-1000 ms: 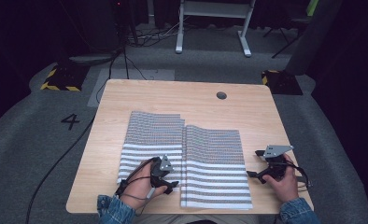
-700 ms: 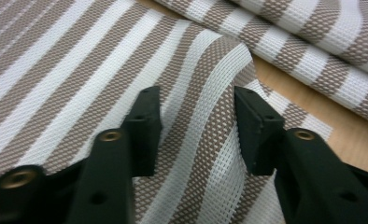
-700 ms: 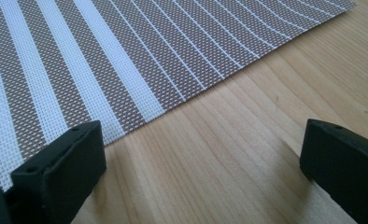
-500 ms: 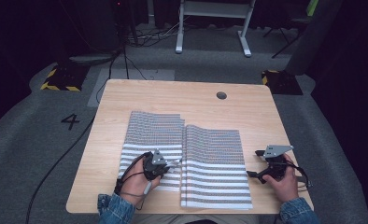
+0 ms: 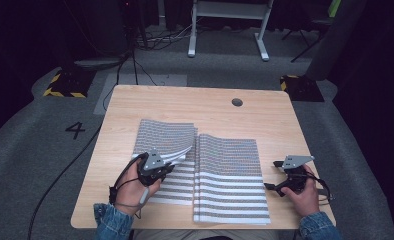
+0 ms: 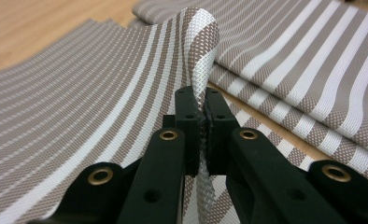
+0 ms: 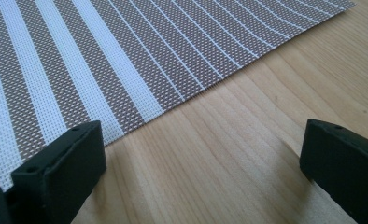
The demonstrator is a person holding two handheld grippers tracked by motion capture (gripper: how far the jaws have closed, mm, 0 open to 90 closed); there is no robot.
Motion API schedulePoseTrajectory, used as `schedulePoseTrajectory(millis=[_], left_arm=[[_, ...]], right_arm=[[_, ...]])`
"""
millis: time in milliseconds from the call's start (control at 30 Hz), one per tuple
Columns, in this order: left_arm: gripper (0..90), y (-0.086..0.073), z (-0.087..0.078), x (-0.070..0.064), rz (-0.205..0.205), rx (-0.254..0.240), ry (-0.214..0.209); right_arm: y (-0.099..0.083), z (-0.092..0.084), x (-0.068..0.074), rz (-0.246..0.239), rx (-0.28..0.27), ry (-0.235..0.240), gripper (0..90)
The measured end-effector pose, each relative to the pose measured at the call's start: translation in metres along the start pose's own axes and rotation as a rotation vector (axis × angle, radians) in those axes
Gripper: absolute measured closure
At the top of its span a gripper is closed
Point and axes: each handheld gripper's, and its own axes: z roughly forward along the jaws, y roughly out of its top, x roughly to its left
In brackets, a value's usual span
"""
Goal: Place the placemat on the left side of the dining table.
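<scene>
Two striped mats lie side by side on the bench (image 5: 135, 105) in the high view, the left mat (image 5: 160, 135) and the right mat (image 5: 230, 175) nearly touching along their inner edges. My left tool (image 5: 171, 167) sits over the left mat's near right part, whose top layer curls up from the edge it grips. My right tool (image 5: 274, 176) rests on bare wood just beside the right mat's right edge.

Left gripper view: my jaws have just been closing and are now clamped on a raised fold of the left mat (image 6: 79, 116), which stands between the pads and arches away beyond them.

Right gripper view: my jaws stand wide apart over the wood, the right mat's (image 7: 102, 56) edge lying by one jaw.
</scene>
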Motion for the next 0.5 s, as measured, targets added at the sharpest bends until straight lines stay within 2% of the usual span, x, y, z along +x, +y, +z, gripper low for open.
schedulePoseTrajectory(millis=[167, 233, 333, 500], left_arm=[[86.6, 0.003, -0.022, 0.012, -0.01, -0.076, 0.044], [86.5, 0.003, -0.026, 0.015, -0.014, -0.087, 0.056], [86.2, -0.003, -0.044, 0.028, -0.044, -0.131, 0.107], [85.9, -0.01, -0.062, 0.041, -0.094, -0.185, 0.158]], right_arm=[[0.0, 0.0, 0.0, 0.001, -0.003, -0.005, 0.5], [0.0, 0.0, 0.0, 0.0, -0.003, -0.005, 0.5], [0.0, 0.0, 0.0, 0.002, -0.003, -0.003, 0.5], [0.0, 0.0, 0.0, 0.0, -0.003, -0.005, 0.5]])
